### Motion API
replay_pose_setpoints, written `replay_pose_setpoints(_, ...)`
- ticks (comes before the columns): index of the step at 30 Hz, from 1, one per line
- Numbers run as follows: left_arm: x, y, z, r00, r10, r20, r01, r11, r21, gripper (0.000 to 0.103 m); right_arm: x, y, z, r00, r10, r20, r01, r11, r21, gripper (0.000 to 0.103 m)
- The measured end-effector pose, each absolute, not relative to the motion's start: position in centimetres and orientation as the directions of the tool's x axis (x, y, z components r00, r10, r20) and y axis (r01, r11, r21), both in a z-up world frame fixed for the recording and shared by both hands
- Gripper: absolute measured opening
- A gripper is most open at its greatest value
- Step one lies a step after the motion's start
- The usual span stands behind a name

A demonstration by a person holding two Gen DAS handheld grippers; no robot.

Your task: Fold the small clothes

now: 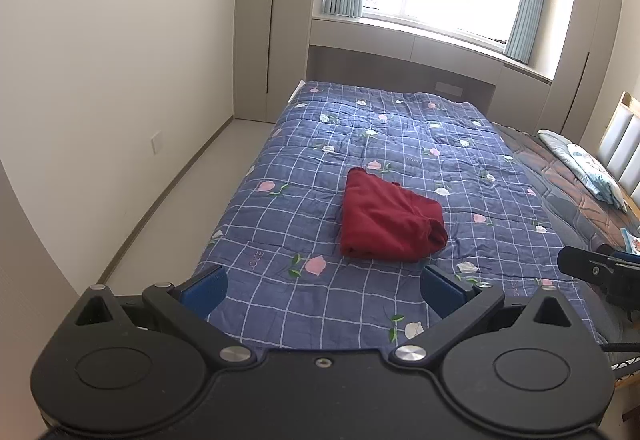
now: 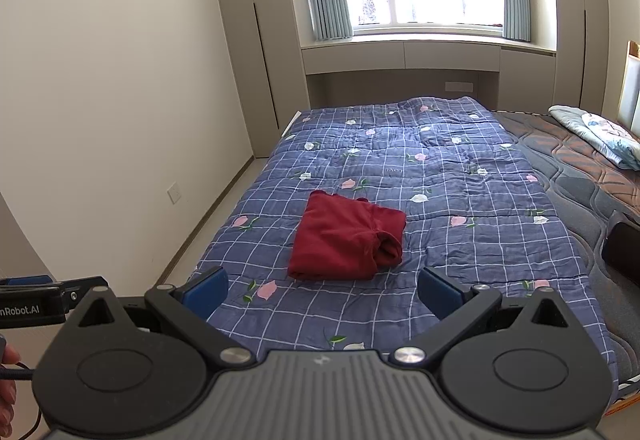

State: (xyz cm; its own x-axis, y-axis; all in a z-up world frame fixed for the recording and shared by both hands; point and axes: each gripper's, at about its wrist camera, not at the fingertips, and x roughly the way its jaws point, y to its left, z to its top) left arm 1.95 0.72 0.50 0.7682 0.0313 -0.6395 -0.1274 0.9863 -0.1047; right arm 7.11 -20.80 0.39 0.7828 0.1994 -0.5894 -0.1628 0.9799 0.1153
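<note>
Red garment (image 1: 390, 218): one small dark-red cloth item, folded into a compact, roughly rectangular bundle. Lies flat on the blue checked floral quilt (image 1: 360, 144), near its middle. Right edge rolled into a thick bunched fold; surface lightly creased.

Flat open quilt (image 2: 460, 176) on every side of the folded red garment (image 2: 346, 238), sole obstacle mid-bed. Clear strip of quilt between garment and both sets of jaws, spread wide, nothing between them. Left gripper (image 1: 322, 290) and right gripper (image 2: 322, 290) side by side, close neighbours at the near edge; sideways room tight there. Bare wall (image 2: 100, 80) and narrow floor strip (image 1: 180, 208) along the left. Folded blanket (image 2: 600, 138) on bare mattress (image 2: 580, 176) far right. Dark object (image 2: 622, 244) at right edge, possibly a bag, too cropped to tell.
</note>
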Motion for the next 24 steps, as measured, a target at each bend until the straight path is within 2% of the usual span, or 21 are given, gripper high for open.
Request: replay_pose_setpoints(24,1.90,0.82,0.45,0.764,0.035,-0.644,-0.135,0.985,-0.107,0.102,7.00,-20.99,0.67,0.781,0.199,-0.592,-0.163,0.980,0.115,0.103)
